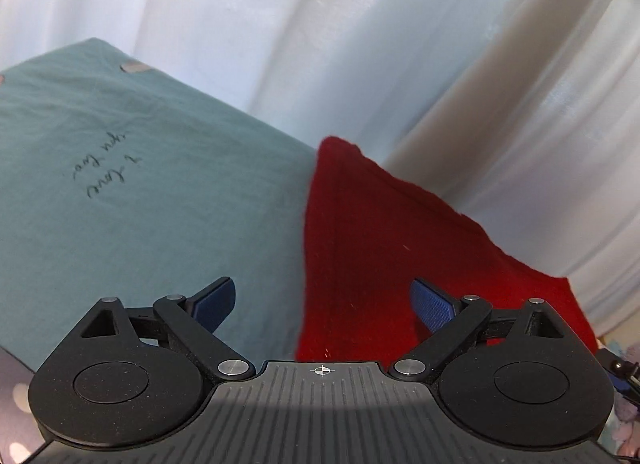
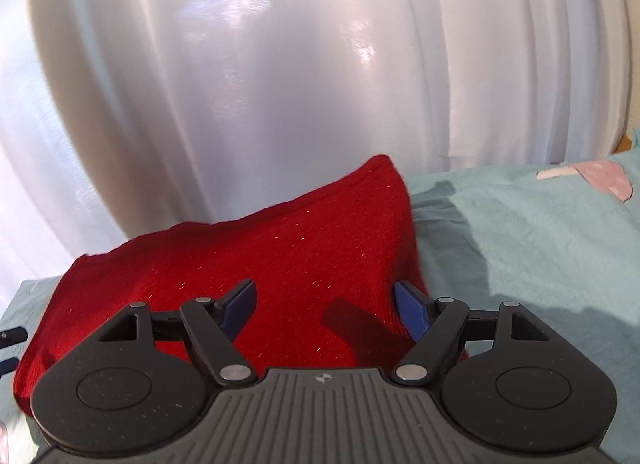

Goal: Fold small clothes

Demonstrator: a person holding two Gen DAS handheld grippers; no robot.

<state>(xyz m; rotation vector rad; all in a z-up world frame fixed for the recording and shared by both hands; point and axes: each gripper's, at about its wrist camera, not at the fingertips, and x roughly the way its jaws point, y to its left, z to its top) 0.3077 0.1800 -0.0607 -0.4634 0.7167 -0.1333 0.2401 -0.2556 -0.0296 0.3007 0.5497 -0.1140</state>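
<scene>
A red knitted garment (image 1: 400, 248) lies flat on a teal sheet (image 1: 140, 168). In the left wrist view it fills the right half under my left gripper (image 1: 324, 304), which is open and empty, with its right pad (image 1: 434, 304) over the red cloth and its left pad (image 1: 214, 302) over the teal sheet. In the right wrist view the red garment (image 2: 256, 256) lies under my right gripper (image 2: 324, 308), which is open and empty above it. The garment's far corner (image 2: 384, 168) points toward the curtain.
White curtains (image 2: 280, 64) hang close behind the bed. The teal sheet (image 2: 540, 232) extends to the right, with a pink patterned patch (image 2: 600, 180). Handwriting-style print (image 1: 106, 172) marks the teal fabric on the left.
</scene>
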